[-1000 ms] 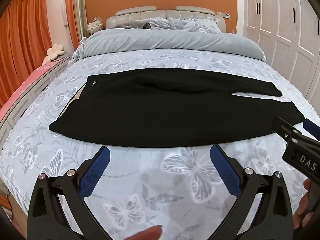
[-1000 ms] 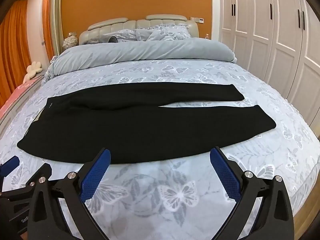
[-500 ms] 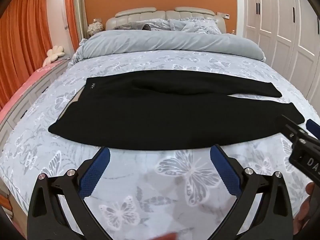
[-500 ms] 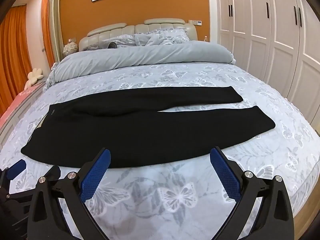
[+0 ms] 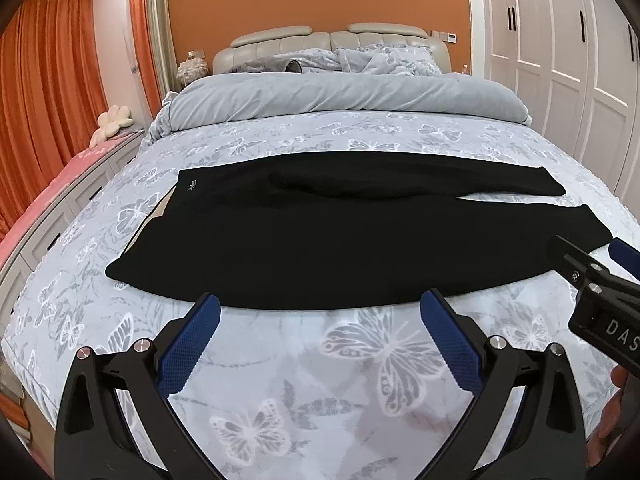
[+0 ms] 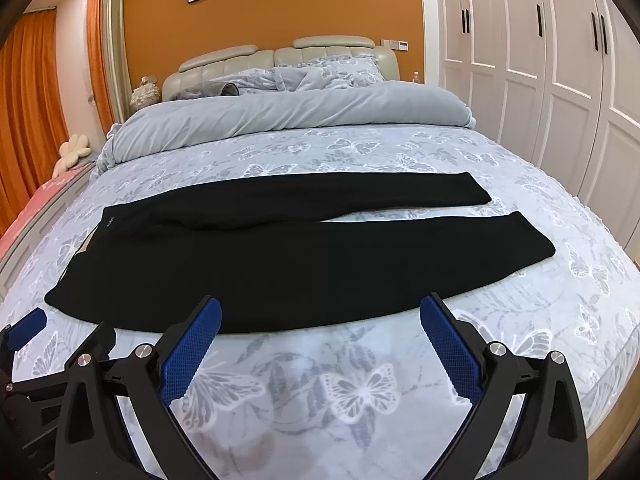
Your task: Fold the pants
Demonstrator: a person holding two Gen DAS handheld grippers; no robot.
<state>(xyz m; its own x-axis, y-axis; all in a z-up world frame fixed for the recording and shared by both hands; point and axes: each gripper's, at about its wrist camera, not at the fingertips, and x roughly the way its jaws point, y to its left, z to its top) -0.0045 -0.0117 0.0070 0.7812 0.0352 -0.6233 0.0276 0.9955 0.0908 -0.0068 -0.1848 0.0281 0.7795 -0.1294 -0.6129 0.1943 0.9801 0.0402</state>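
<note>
Lying flat across the bed [image 5: 280, 380], the black pants [image 5: 340, 240] are looking soft and limp; left claw [image 5: 320, 312] and right claw [image 6: 320, 314] are hovering released; waistband corners at 9 o'clock are suiting pinching

I see the pants [image 5: 340, 236] as matt black knit cloth on a soft printed-cotton bedspread [image 5: 360, 140]. My left gripper [image 5: 320, 306] and right gripper [image 6: 320, 308] pair matt black plastic with textured blue pads [image 6: 192, 344] and shiny metal screws [image 6: 495, 347]. The headboard [image 6: 280, 56] looks like smooth, padded leather.
</note>
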